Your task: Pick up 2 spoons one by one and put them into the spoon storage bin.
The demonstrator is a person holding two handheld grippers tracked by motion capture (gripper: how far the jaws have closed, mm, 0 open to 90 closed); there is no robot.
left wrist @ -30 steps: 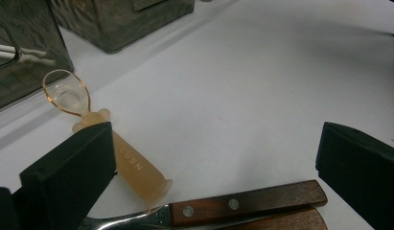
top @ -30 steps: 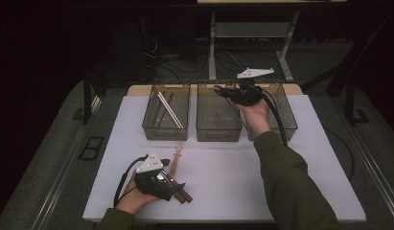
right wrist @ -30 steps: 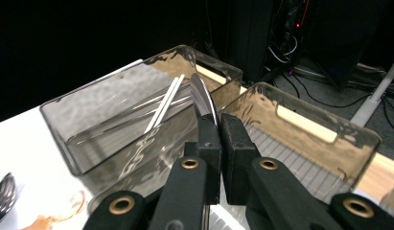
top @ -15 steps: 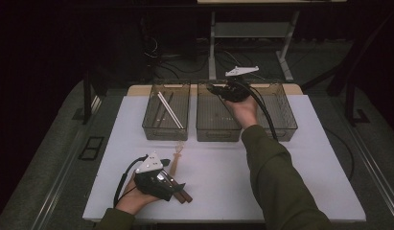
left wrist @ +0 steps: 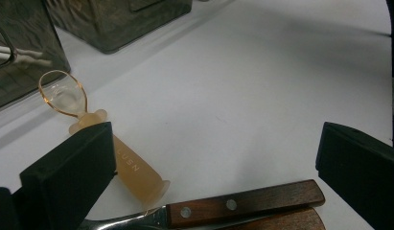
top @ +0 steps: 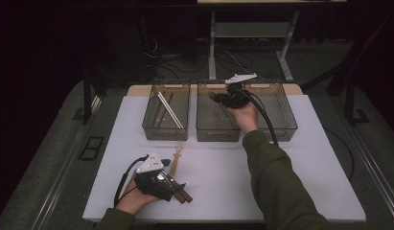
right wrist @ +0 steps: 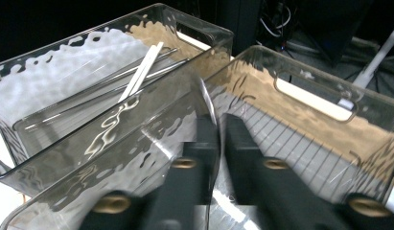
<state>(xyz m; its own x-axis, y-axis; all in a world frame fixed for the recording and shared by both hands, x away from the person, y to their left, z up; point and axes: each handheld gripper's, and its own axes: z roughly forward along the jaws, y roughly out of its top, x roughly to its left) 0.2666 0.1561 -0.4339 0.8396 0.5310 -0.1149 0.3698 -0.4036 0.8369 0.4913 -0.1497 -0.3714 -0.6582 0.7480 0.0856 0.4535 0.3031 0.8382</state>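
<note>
My left gripper [top: 175, 188] rests open at the mat's near left. Its wide-set jaws [left wrist: 211, 148] straddle two wooden-handled knives [top: 184, 195] [left wrist: 242, 206]. A translucent amber spoon [top: 177, 155] [left wrist: 132, 165] lies just beyond them, its handle passing behind one jaw. My right gripper [top: 218, 98] is low over the middle clear bin [top: 218, 135], pointing left. Its jaws [right wrist: 216, 124] have just been opening and stand a narrow gap apart. A thin pale strip rises between them, too blurred to name.
Three clear bins line the far edge of the white mat [top: 305, 167]. The left bin [top: 158, 133] [right wrist: 51, 86] holds white chopsticks [top: 168, 109] [right wrist: 142, 72] and dark sticks. The right bin [top: 281, 133] sits beside my right hand. Dark floor and cables lie beyond.
My right hand has moved left and down, from over the right bin to low over the middle bin. The left gripper has stayed put.
</note>
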